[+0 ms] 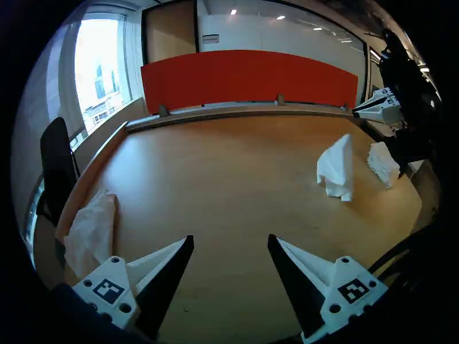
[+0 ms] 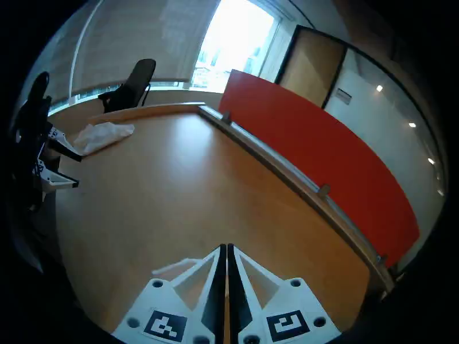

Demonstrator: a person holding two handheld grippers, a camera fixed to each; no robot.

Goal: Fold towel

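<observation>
My left gripper is open low over the wooden table, with nothing between its fingers. A white towel stands in a peaked heap at the right of the table. Beside it, near the right edge, lies a second white towel, which looks folded. A crumpled white towel lies at the left edge; it is also in the right gripper view, far off. My right gripper is shut with its fingers together and nothing seen between them. It hangs above the table's far right corner.
A red partition runs along the table's back edge. A black office chair stands at the left by the window. The left gripper and the dark-sleeved arm holding it are at the left of the right gripper view.
</observation>
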